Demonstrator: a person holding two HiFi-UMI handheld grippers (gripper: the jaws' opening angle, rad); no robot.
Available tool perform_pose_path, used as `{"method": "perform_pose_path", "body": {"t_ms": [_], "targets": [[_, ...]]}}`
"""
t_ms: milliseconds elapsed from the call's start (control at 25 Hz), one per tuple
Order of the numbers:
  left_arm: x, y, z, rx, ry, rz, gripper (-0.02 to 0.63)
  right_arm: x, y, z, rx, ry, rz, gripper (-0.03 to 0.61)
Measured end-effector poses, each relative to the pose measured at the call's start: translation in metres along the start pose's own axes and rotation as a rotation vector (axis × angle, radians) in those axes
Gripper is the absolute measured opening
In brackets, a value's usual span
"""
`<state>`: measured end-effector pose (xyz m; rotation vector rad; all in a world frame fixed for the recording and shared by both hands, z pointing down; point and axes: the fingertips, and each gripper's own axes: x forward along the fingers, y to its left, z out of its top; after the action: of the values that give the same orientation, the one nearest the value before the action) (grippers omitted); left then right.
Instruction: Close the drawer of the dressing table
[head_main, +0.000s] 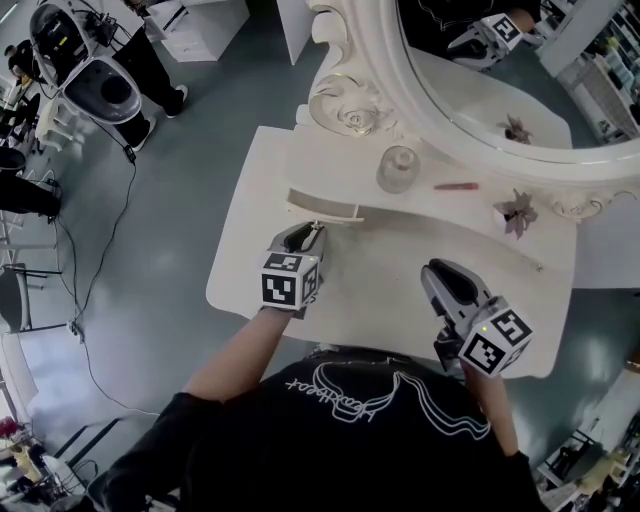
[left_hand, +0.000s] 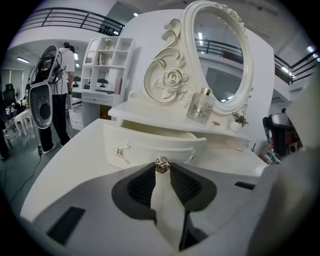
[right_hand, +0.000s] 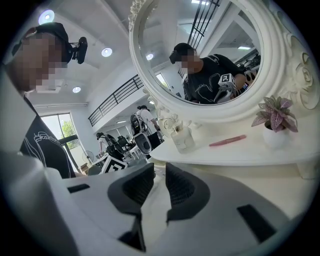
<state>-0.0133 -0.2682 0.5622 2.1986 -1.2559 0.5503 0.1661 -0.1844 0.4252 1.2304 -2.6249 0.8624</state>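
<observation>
Well, the dressing table has one drawer (left_hand: 150, 142), and it stands partly pulled out from under the raised shelf, straight in front of the left gripper (head_main: 303, 236). On the drawer front, in the middle, is one small metal knob (left_hand: 161, 164) shaped like a rose. The left gripper's two jaws are about half closed and pinch this knob at their very tips, one pad on each side of it.

Beyond that gripper, on the shelf above the drawer, I count one glass bottle (left_hand: 201, 106), one thin pink stick (right_hand: 227, 140) and one little potted plant (right_hand: 276, 120). Behind them rises one oval mirror (left_hand: 220, 55).

The right gripper (right_hand: 159, 172) hangs over the bare table top (head_main: 380, 290), well to the right of the drawer. Its jaws stand a little apart, with only a narrow gap. Nothing is between them, and they touch nothing.
</observation>
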Motion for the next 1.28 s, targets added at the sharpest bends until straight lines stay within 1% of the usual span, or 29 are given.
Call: {"method": "perform_pose_path", "body": {"t_ms": [360,640,1280], "targets": [[0.010,0.002,0.008,-0.017,0.000,0.009,0.094,-0.005,-0.006,0.006,-0.001,-0.002,-0.003,0.071],[0.020,0.004,0.016,-0.027,-0.003,0.015,0.094,-0.011,-0.016,0.005,0.011,0.001,-0.022,0.070],[0.037,0.006,0.030,-0.033,-0.007,0.019,0.094,-0.010,-0.022,0.010,0.002,0.008,-0.033,0.069]]}}
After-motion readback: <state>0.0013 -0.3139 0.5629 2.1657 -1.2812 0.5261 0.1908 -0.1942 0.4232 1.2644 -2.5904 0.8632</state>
